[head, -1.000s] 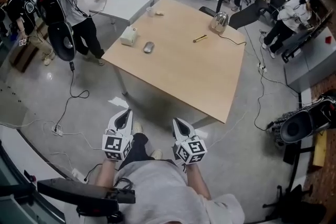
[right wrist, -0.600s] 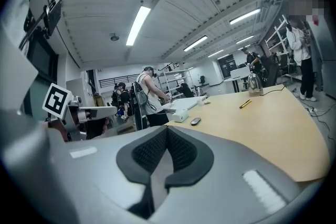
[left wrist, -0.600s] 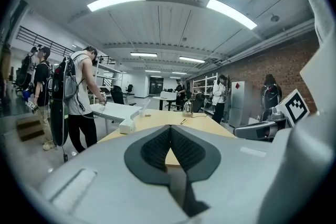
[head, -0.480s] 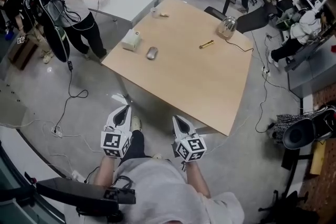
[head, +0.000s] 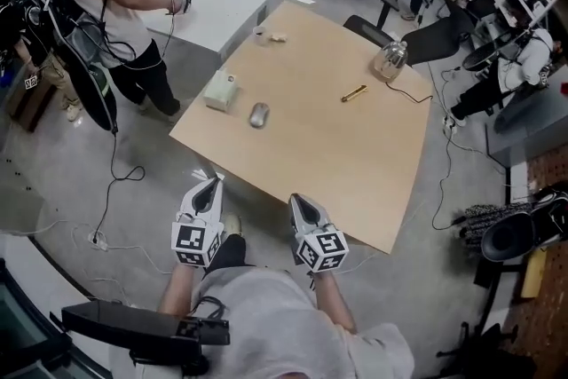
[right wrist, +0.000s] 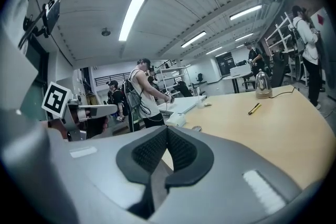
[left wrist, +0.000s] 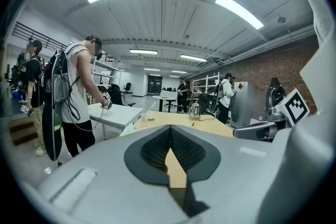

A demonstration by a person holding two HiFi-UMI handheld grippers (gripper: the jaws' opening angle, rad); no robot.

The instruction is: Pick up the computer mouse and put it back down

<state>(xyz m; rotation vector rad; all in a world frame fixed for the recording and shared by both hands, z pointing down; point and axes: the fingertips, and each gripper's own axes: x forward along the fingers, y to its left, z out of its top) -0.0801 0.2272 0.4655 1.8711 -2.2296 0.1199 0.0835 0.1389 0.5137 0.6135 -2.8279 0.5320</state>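
Approach phase, nothing lifted yet. Wide tan table (head: 355, 155) ahead, near edge just beyond both tools. Left gripper (head: 212, 184) and right gripper (head: 298, 202) side by side over floor, each w/ jaws pressed together at tips, nothing between. White box (head: 220, 90) by table edge at left of head view. Computer mouse (head: 258, 114) just beside box, not touching, flat on tabletop, well apart from grippers. Gold pen (head: 354, 93) further over, no part in task. Prob. best: close in on that corner, open one gripper wide before reaching, pinch mouse across its sides, stay clear of box. Lift low, set down flat.
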